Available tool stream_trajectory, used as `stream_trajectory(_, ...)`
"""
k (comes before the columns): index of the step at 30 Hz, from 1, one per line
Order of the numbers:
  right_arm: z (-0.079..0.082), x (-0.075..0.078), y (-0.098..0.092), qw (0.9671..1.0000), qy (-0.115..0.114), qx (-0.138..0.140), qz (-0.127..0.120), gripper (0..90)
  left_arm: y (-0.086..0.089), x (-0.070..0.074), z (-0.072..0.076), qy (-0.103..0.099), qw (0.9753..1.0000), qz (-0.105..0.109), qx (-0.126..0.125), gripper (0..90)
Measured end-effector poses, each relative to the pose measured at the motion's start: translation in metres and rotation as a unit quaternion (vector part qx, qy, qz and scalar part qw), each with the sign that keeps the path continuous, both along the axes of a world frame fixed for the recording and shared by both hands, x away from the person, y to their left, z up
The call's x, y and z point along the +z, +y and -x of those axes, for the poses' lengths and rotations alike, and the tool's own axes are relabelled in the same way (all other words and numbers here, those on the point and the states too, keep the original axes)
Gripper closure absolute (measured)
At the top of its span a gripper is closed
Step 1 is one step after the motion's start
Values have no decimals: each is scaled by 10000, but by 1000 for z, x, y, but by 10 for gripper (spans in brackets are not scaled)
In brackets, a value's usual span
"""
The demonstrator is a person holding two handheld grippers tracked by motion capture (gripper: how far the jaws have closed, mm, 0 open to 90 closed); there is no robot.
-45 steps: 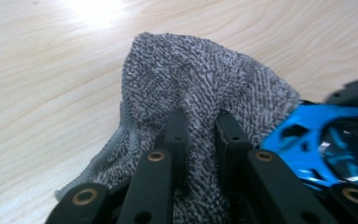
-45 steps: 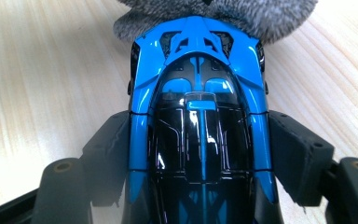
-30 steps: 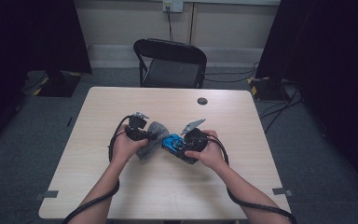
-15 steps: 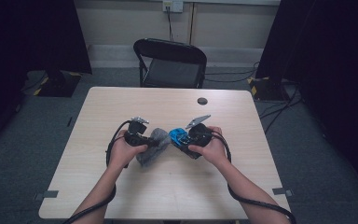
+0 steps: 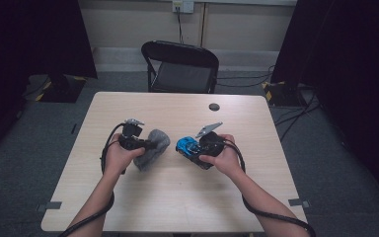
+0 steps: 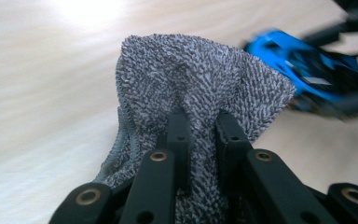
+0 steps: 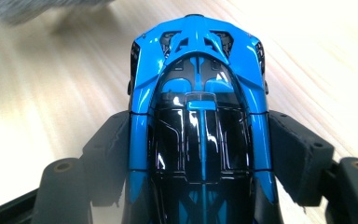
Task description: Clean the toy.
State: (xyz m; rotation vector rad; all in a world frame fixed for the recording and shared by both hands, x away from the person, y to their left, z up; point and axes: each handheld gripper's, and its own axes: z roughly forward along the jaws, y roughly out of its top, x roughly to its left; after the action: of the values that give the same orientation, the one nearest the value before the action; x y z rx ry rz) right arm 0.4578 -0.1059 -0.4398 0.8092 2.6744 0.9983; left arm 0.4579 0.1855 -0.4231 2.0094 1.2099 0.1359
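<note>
A grey terry cloth is pinched between the jaws of my left gripper, which is shut on it just above the table. My right gripper is shut on a blue and black toy car, its jaws pressing on both sides of the car's body. In the left gripper view the car appears blurred to the right of the cloth, a short gap away. In the right gripper view the cloth sits blurred at the top left.
The light wooden table carries a small dark round object near its far edge. A black folding chair stands behind the table. Cables trail from both grippers toward the near edge.
The two grippers have drawn apart: the left one with the cloth moved left, and the right one with the car pulled slightly right, opening a gap between cloth and car.
</note>
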Motion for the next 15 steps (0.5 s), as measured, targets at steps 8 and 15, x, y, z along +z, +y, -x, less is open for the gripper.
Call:
stream_trajectory(8, 11, 2, 12, 9996, 29, 283, -79, 282, -13, -7, -17, -3, 9999, -146, 88, 787)
stream_trajectory(15, 14, 1, 18, 9992, 23, 395, -32, 282, -31, -9, -19, 8, 9998, -138, -173, 787)
